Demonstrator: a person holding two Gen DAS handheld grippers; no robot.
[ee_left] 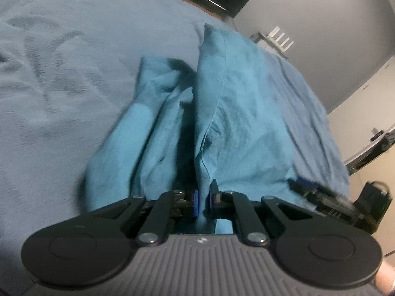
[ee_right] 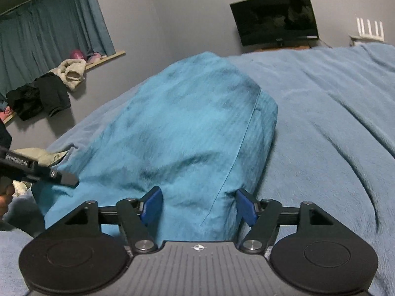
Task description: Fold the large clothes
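A large teal garment (ee_left: 237, 113) lies bunched on a blue bedspread (ee_left: 61, 86). My left gripper (ee_left: 203, 197) is shut on a raised fold of its near edge, and the cloth hangs taut between the blue pads. In the right wrist view the same garment (ee_right: 187, 128) rises as a smooth mound. My right gripper (ee_right: 200, 204) is open, its blue pads standing on either side of the near edge without pressing on it. One black finger (ee_right: 66, 178) of the left gripper reaches in at the garment's left side, with part of a hand behind it.
The bedspread (ee_right: 333, 128) spreads wide to the right of the garment. A dark screen (ee_right: 274, 19) hangs on the grey wall beyond the bed. Clothes (ee_right: 49, 91) are piled on a ledge under teal curtains (ee_right: 49, 29). A beige cloth (ee_right: 42, 155) lies at the bed's left edge.
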